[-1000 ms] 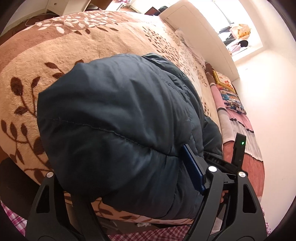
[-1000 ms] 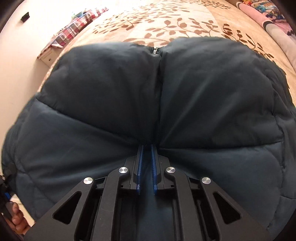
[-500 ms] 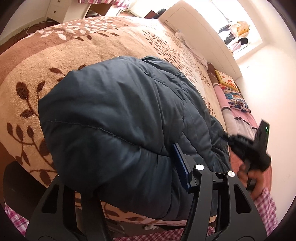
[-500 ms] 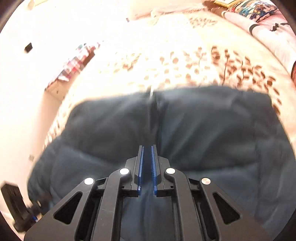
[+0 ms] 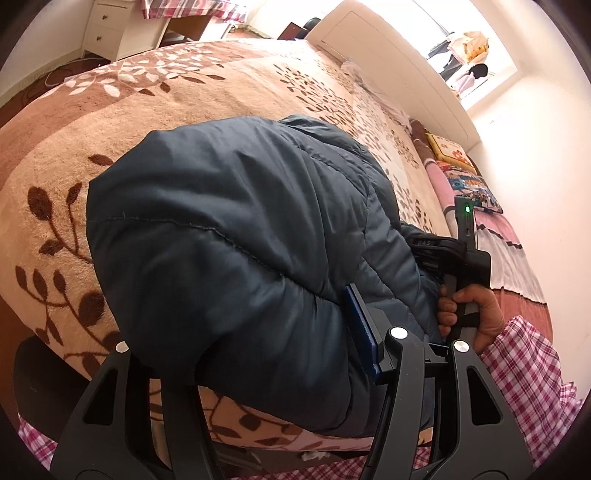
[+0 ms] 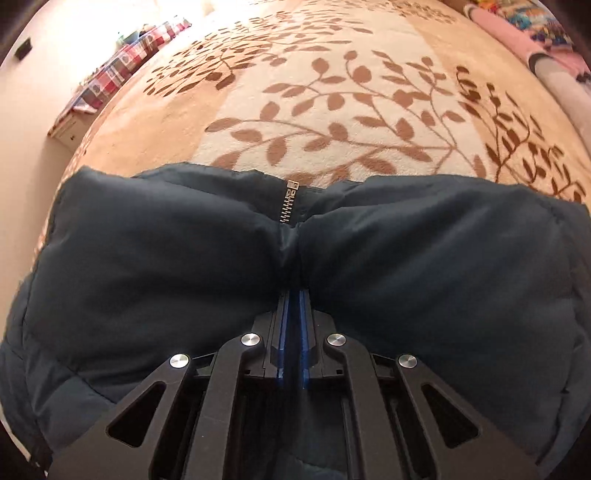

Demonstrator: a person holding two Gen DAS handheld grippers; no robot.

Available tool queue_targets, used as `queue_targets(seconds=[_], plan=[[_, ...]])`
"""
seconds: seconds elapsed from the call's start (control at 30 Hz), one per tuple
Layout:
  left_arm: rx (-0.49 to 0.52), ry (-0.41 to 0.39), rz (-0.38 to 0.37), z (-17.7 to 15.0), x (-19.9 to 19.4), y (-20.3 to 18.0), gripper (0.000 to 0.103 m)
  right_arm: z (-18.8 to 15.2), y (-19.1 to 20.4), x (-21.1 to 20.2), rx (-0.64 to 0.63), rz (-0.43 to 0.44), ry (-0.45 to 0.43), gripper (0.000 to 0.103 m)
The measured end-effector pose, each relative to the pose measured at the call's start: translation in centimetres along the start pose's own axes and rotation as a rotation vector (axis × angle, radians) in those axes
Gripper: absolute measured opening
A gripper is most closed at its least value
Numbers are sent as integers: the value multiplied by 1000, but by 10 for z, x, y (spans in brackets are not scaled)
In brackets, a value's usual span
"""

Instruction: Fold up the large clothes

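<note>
A dark blue puffer jacket (image 5: 236, 236) lies bunched on the near edge of the leaf-patterned blanket (image 5: 155, 110). My left gripper (image 5: 236, 314) is shut around a thick fold of it. Its right blue pad (image 5: 360, 325) presses into the padding, and the left finger is hidden under the jacket. In the right wrist view the jacket (image 6: 166, 258) shows two puffed halves and a metal zipper end (image 6: 290, 201). My right gripper (image 6: 293, 293) is closing to a thin slit, its tips sunk in the seam below the zipper. A hand (image 5: 480, 314) holds that gripper at the jacket's right side.
A white headboard (image 5: 388, 62) runs along the bed's far side, with patterned pillows (image 5: 469, 184) at the right. A white drawer unit (image 5: 110, 29) stands beyond the bed's far left corner. A plaid sleeve (image 5: 524, 365) is at the lower right. Open blanket (image 6: 332, 110) lies beyond the jacket.
The left jaws have narrowed onto the jacket's fold. The right gripper lifted off and swung briefly, then came back down at the zipper seam, and more blanket shows beyond the jacket's edge.
</note>
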State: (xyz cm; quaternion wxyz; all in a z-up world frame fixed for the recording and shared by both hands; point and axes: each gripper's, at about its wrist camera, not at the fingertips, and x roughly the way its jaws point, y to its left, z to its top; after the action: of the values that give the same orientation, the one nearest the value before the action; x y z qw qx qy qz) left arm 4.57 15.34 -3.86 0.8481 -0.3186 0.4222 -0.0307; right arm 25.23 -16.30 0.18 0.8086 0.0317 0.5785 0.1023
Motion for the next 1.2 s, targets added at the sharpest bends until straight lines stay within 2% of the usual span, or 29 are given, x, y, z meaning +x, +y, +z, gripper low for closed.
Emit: queue_targets(seconds=[0.17, 0.23, 0.33, 0.47, 0.53, 0.63, 0.67, 0.77, 0.9, 1.03, 1.1, 1.2], plan=[[3, 8, 17, 0, -1, -3, 56, 4, -5, -14, 72, 46, 0, 5], [18, 2, 25, -1, -2, -4, 56, -2, -7, -33, 101, 98, -19, 10], [14, -3, 27, -3, -3, -4, 56, -34, -7, -78, 78, 176, -65, 10], [13, -10, 26, -4, -8, -5, 56, -82, 0, -102, 28, 217, -37, 10], [20, -14, 30, -5, -9, -7, 55, -102, 5, -95, 2, 224, 2, 10], [38, -23, 30, -7, -14, -13, 52, -112, 9, -74, 4, 200, 42, 9], [48, -28, 30, -7, -15, -16, 49, -113, 9, -68, 4, 189, 48, 6], [106, -50, 36, -8, -20, -28, 45, -114, 16, -55, -47, 146, 46, 3], [117, -59, 65, -5, -22, -31, 44, -114, 15, -54, -17, 149, 41, 3], [99, -49, 63, -4, -25, -25, 42, -124, 7, -87, 37, 208, -7, 6], [112, -54, 69, -4, -26, -28, 42, -145, 12, -115, -7, 259, -33, 6], [116, -60, 72, -6, -26, -32, 42, -176, 18, -134, -59, 282, -25, 6]])
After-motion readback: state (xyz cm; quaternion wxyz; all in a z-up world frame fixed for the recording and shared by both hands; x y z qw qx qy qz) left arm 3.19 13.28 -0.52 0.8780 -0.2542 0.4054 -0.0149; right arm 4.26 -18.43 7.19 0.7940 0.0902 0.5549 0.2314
